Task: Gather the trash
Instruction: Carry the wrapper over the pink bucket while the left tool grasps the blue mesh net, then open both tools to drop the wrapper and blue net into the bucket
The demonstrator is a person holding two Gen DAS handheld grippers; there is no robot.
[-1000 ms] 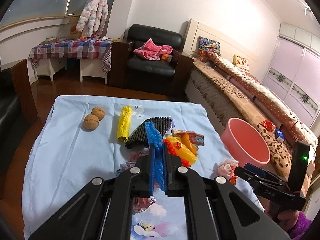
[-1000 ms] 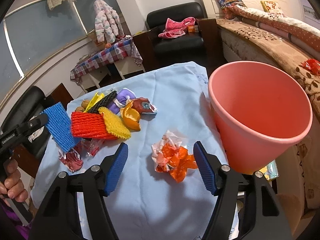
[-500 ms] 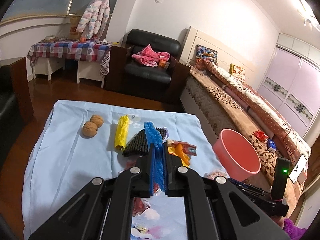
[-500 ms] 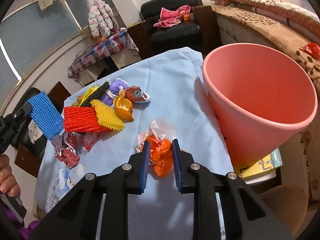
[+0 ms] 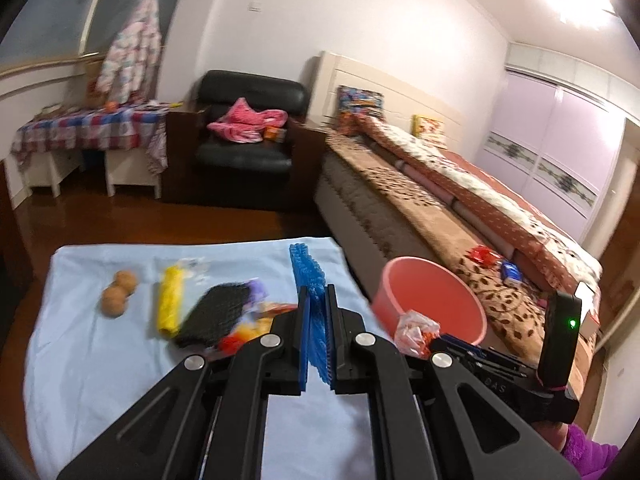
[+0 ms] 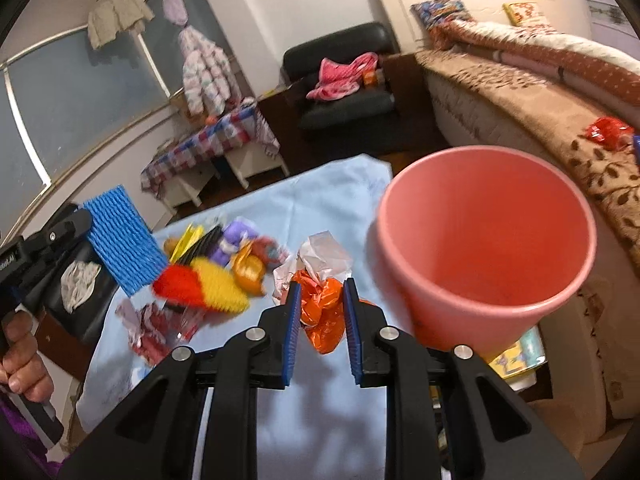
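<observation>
wrappers [image 6: 322,312], orange and crinkled, sit pinched in the right gripper [image 6: 320,312] just beside the pink bin [image 6: 486,256]; left gripper [image 5: 318,316] clamps blue foam netting [image 5: 310,280]. loose crumpled film could slip out short of the rim.

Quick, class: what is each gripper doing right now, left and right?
Left gripper: shut on the blue foam net sleeve.
Right gripper: shut on the crumpled orange and white plastic wrapper.

We see a bedroom w/ white walls [image 5: 280,20], dark wood floor [image 5: 160,220], 1 black armchair [image 5: 246,136], a long bed [image 5: 420,200], a checkered side table [image 5: 84,128], lilac wardrobe doors [image 5: 560,152].
</observation>
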